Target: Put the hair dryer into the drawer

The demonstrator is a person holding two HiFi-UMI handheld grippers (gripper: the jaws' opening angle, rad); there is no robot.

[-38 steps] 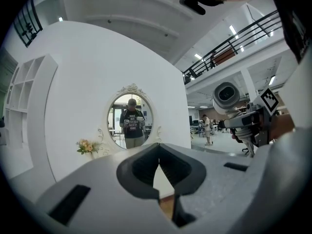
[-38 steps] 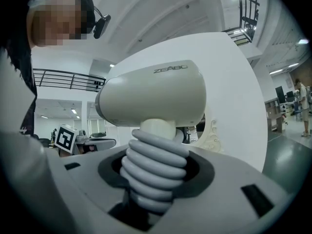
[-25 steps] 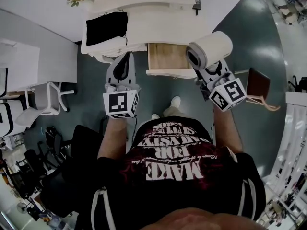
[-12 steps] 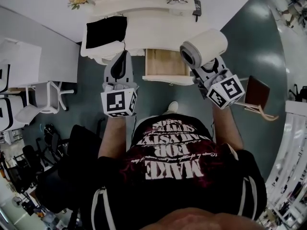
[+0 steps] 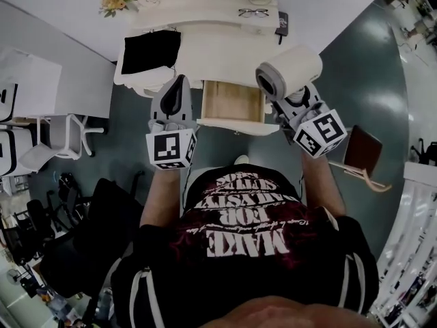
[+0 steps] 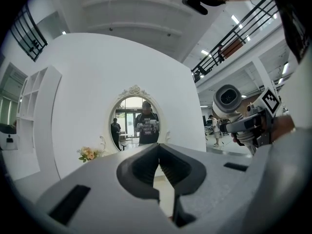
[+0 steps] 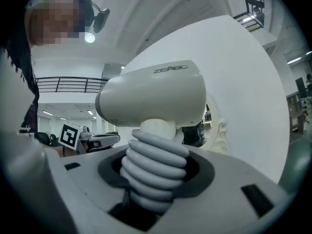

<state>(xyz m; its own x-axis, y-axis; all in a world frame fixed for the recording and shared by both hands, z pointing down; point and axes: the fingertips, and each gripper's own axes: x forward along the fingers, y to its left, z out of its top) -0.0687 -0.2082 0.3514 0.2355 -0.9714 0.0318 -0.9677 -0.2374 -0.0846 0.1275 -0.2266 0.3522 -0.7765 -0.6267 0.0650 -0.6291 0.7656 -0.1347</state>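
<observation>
In the right hand-held gripper [image 7: 156,177], the cream hair dryer [image 7: 151,96] stands with its barrel on top. The jaws are clamped on its ribbed grey handle [image 7: 153,167], which fills the gap between them. From the head view, the hair dryer [image 5: 290,70] is held in the air, its round dark end turned toward the person. It sits just right of the open drawer [image 5: 232,101] and is not inside it. The drawer is pulled out from the front of the white bench [image 5: 212,46] and shows a bare wooden bottom.

The left hand-held gripper [image 5: 179,87] is held just left of the drawer, pointing toward the bench. In its own view, the left hand-held gripper [image 6: 158,152] has its jaws closed tip to tip with nothing between them.

On the bench lie a black cloth [image 5: 150,50] at the left and a pair of glasses [image 5: 254,12] near the back. A small dark object [image 5: 283,22] lies at the right back corner, and a bunch of flowers [image 5: 117,0] is at the back left. An oval mirror [image 6: 135,116] in an ornate white frame hangs on the wall behind the bench. A white chair [image 5: 65,135] stands on the floor to the left, and a brown stool [image 5: 362,147] stands to the right.
</observation>
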